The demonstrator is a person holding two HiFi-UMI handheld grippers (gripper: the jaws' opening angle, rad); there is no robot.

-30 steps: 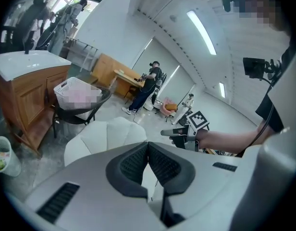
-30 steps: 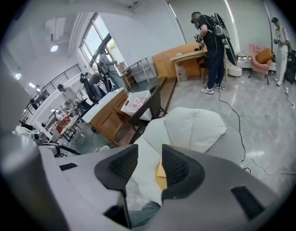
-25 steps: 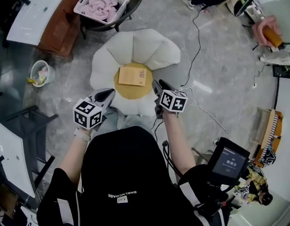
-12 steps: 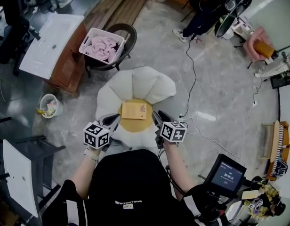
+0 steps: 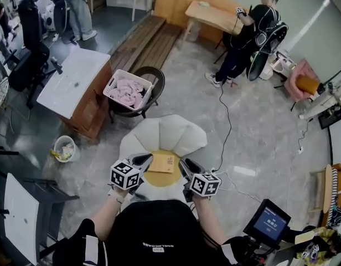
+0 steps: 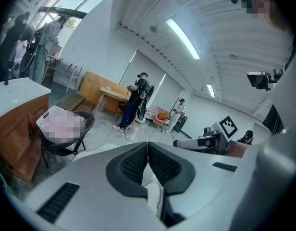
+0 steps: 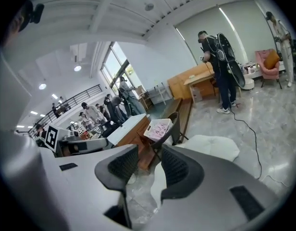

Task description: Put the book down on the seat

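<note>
In the head view, the print on the book [image 5: 163,162] is too small to read. The left claw [image 5: 145,159] overlaps the book's left edge; whether they touch cannot be told. The person's torso [image 5: 154,231] hides the front of the seat [image 5: 165,133]. In both gripper views, the claw bodies cover most of the seat.

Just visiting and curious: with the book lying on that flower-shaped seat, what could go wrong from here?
The left gripper and right gripper hover close beside the book; a stray swing might knock it off the yellow seat. A cable trails across the floor next to the chair, so a step could snag it.
</note>
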